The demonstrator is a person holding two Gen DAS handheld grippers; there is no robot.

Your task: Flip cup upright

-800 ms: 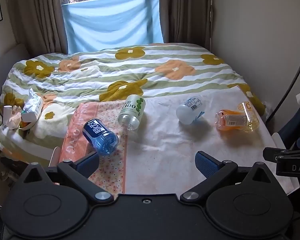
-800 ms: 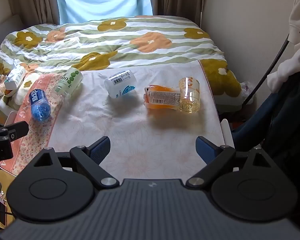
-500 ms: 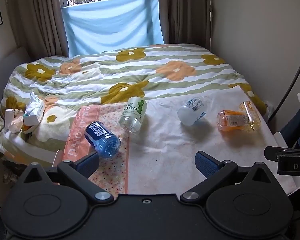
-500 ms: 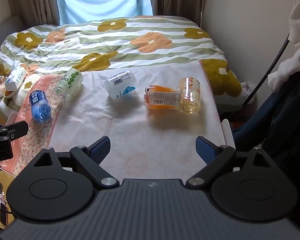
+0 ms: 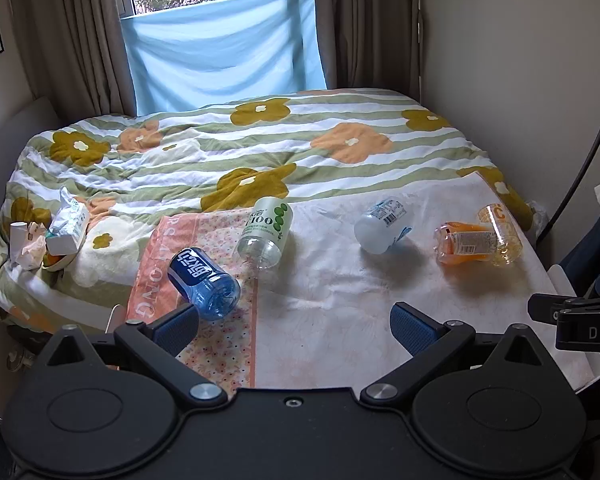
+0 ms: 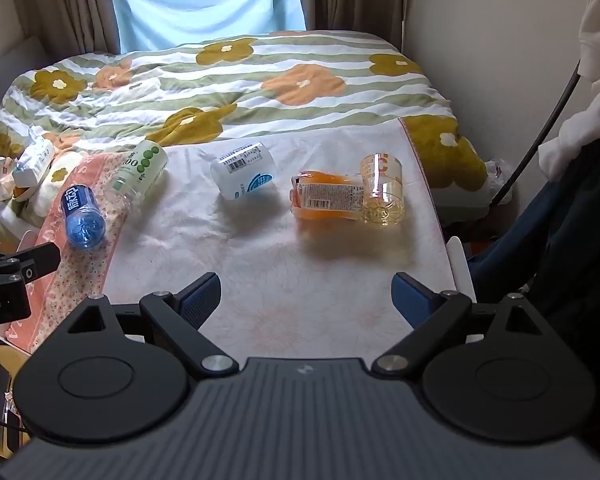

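Several cut-bottle cups lie on their sides on a cloth-covered table. From left: a blue cup (image 5: 203, 277) (image 6: 81, 212), a white-green "100" cup (image 5: 266, 230) (image 6: 140, 170), a white barcode cup (image 5: 382, 226) (image 6: 244, 171), an orange cup (image 5: 462, 243) (image 6: 327, 197), and a clear yellowish cup (image 5: 502, 229) (image 6: 381, 189) touching the orange one. My left gripper (image 5: 294, 326) is open and empty, just short of the blue cup. My right gripper (image 6: 306, 298) is open and empty, near the front edge, short of the orange and clear cups.
The table cloth (image 6: 268, 264) is white with a pink floral strip (image 5: 220, 344) at left. Behind it lies a bed with a flowered quilt (image 5: 260, 152). Tissue packs and small clutter (image 5: 60, 228) sit at the left. A wall (image 5: 500, 60) and hanging clothes (image 6: 580, 100) are at right.
Both grippers have drawn slightly back and up, so the cups sit a little farther off. The cups have not moved. Both grippers stay open.
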